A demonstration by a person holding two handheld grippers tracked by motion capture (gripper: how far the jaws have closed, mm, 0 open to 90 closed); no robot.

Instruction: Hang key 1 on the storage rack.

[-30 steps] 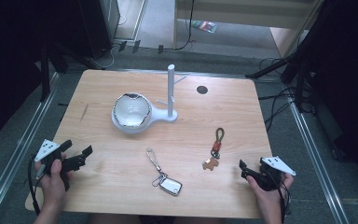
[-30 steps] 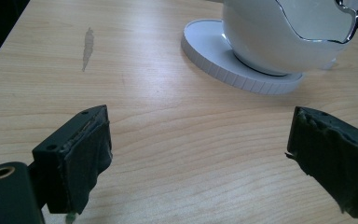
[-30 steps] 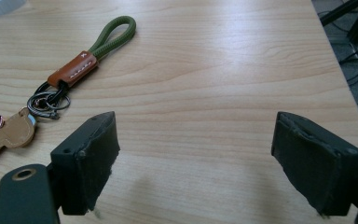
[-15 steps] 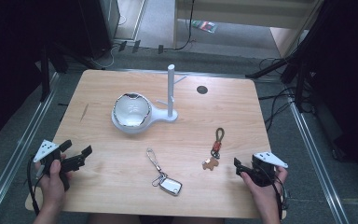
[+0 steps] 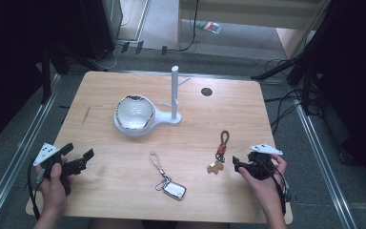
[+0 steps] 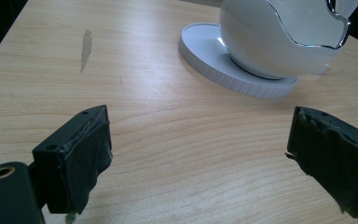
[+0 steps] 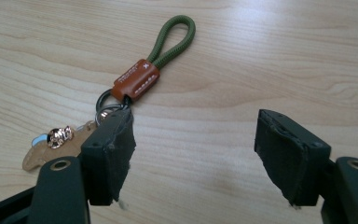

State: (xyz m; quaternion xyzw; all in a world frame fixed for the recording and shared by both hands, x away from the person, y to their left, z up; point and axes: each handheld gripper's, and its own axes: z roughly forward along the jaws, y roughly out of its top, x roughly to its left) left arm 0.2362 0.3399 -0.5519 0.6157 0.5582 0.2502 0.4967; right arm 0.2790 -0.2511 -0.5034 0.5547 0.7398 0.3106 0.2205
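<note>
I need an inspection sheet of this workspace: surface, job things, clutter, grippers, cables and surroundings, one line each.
Surface: wooden table, one grey smear at its left part, a dark round hole near the far edge.
Job's things: green-loop keychain lies flat before the right gripper; its charm sits beside one finger.
Clutter: silver key fob with ring; white bowl on a white stand with a post.
Grippers: right gripper open, fingers have just been closing, nothing between them; left gripper open, empty.
Cables: one trails from each gripper; more on the floor behind.
Surroundings: metal rails along both sides, dark floor.
</note>
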